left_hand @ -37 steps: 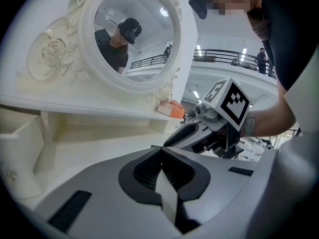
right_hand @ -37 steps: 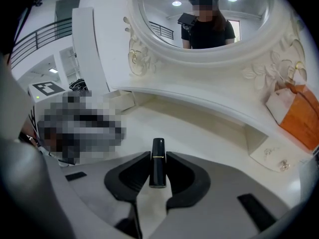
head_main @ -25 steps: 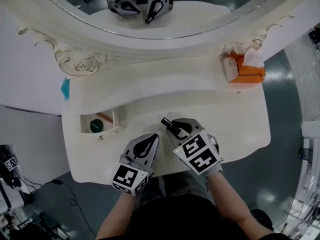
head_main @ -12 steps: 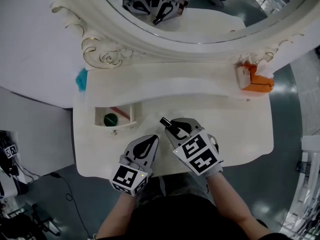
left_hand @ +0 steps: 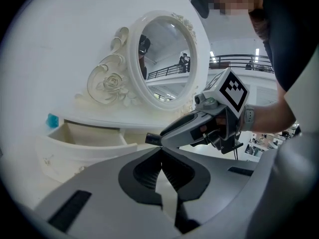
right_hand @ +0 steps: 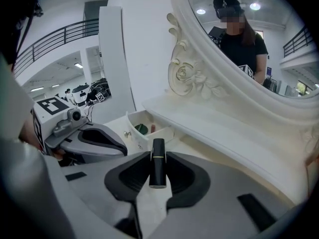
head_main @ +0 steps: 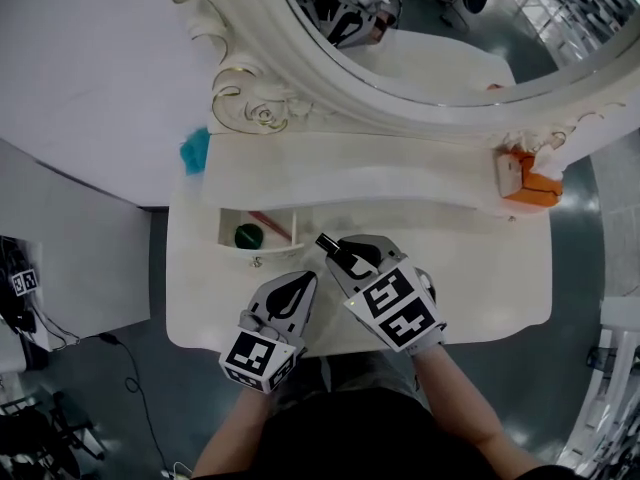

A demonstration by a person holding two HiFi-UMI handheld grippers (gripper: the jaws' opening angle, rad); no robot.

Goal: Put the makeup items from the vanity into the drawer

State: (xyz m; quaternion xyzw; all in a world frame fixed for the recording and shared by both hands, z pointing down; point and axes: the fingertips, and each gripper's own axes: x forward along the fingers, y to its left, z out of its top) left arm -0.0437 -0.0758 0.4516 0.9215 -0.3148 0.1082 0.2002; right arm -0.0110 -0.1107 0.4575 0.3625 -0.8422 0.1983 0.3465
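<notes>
Lipstick tube [right_hand: 158, 162], black with a thin gold band, is held clamped between the jaws of the right gripper [right_hand: 158, 156]. Its upper end sticks out past the fingertips and its lower end is seated between the dark pads. It is carried above the white tabletop [head_main: 470, 278], near the right end of the open drawer [head_main: 262, 255] and outside it. The left gripper [left_hand: 160, 150] is held beside the right one, with its jaws brought together at the tips and nothing between them. In the head view those jaws are largely covered by the gripper's own grey body. Inside the drawer a round green item [head_main: 248, 235] and a reddish stick [head_main: 270, 226] can be seen, both too small to be identified. In the left gripper view only the drawer's pale walls are shown, and the contents are hidden below the rim. The oval mirror [head_main: 450, 28], in a carved white frame, is cut off by the top edge of the head view. An orange and white object [head_main: 530, 180] at the right end of the raised shelf [head_main: 380, 173] is partly covered by the frame and cannot be made out. A teal object [head_main: 194, 151] is partly hidden behind the shelf's left end.
</notes>
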